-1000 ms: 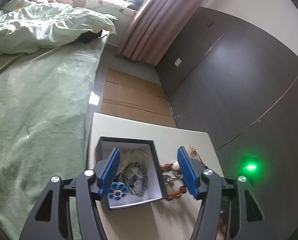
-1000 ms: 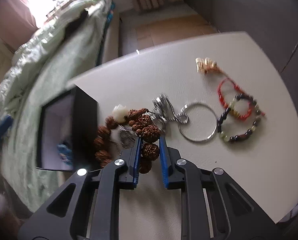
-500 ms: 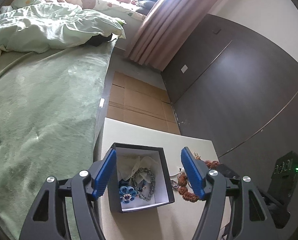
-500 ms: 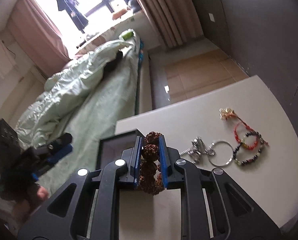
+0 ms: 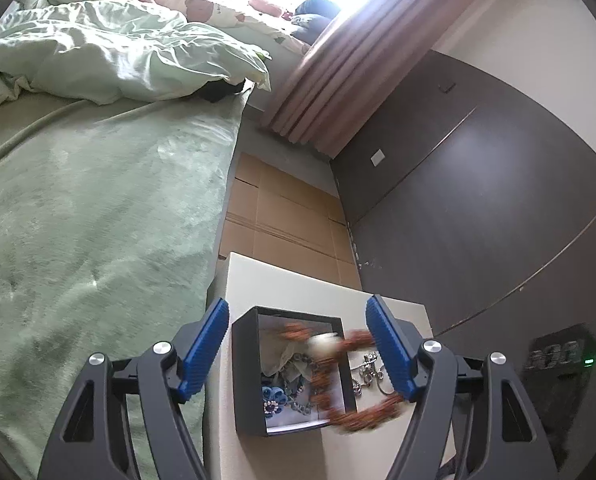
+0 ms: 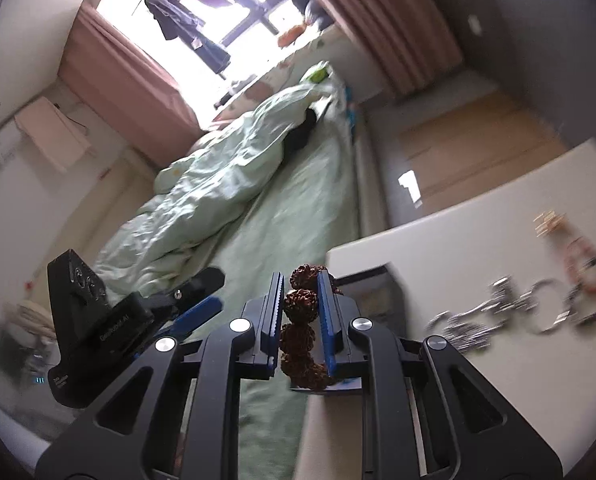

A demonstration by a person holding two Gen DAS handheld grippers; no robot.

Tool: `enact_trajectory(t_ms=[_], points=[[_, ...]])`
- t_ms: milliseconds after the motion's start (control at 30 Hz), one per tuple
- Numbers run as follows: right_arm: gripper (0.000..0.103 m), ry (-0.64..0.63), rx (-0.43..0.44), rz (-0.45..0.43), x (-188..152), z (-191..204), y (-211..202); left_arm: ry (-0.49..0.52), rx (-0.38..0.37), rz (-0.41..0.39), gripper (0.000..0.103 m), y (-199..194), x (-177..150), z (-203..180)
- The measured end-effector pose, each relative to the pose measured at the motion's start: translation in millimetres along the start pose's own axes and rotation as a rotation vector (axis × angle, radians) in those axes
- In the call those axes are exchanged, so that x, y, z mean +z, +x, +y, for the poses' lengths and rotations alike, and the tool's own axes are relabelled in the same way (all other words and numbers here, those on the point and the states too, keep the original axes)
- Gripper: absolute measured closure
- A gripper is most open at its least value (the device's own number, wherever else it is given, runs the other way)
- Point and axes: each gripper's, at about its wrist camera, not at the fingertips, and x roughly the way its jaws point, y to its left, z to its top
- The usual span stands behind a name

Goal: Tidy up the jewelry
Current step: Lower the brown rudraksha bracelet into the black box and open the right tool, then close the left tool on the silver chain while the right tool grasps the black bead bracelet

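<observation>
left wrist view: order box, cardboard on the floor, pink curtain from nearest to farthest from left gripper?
1. Box: on the table, just ahead of the left gripper, whose jaws are opening around nothing.
2. Cardboard: on the floor beyond the table.
3. Pink curtain: at the window, upper middle.

A bed (image 5: 78,220) with a pale green blanket and a rumpled duvet (image 5: 110,64) fills the left. Pink curtains (image 5: 338,80) frame a bright window (image 6: 218,12). Dark wardrobe panels (image 5: 478,200) line the right, flattened cardboard (image 5: 282,216) covers the floor.
</observation>
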Motion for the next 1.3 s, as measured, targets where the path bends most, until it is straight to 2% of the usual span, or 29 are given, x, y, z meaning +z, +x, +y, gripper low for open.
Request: enact_trajectory(t_ms=[67,133,167,333,567,600,633,700,1000,1100,1300], points=[[0.072,0.008,-0.068,0.078,-3,-5,18,-0.003,0.000,0.000,0.034,0,0,0],[0.047,0.018,-0.101,0.067,-5,-9,16,-0.001,-0.001,0.002,0.034,0,0,-1],[0.043,0.015,-0.110,0.055,-5,-10,13,0.000,-0.002,0.003,0.034,0,0,-1],[0.043,0.019,-0.123,0.005,2,-19,-10,0.007,-0.002,0.010,0.034,4,-2,-6],[0.043,0.060,-0.179,-0.015,5,-48,-44,0.041,-0.001,0.019,0.031,12,-10,-20],[0.041,0.064,-0.191,-0.019,6,-52,-49,0.046,-0.002,0.020,0.030,14,-11,-22],[0.032,0.074,-0.201,-0.026,7,-58,-56,0.054,-0.002,0.021,0.029,15,-12,-25],[0.022,0.093,-0.232,-0.051,8,-69,-69,0.071,-0.007,0.027,0.029,20,-16,-33],[0.021,0.181,-0.314,-0.037,10,-111,-95,0.164,-0.030,0.079,0.029,50,-41,-78],[0.021,0.228,-0.336,-0.023,9,-128,-101,0.199,-0.036,0.104,0.031,64,-50,-94],[0.021,0.313,-0.346,-0.016,9,-158,-117,0.278,-0.050,0.180,0.045,101,-69,-126]])
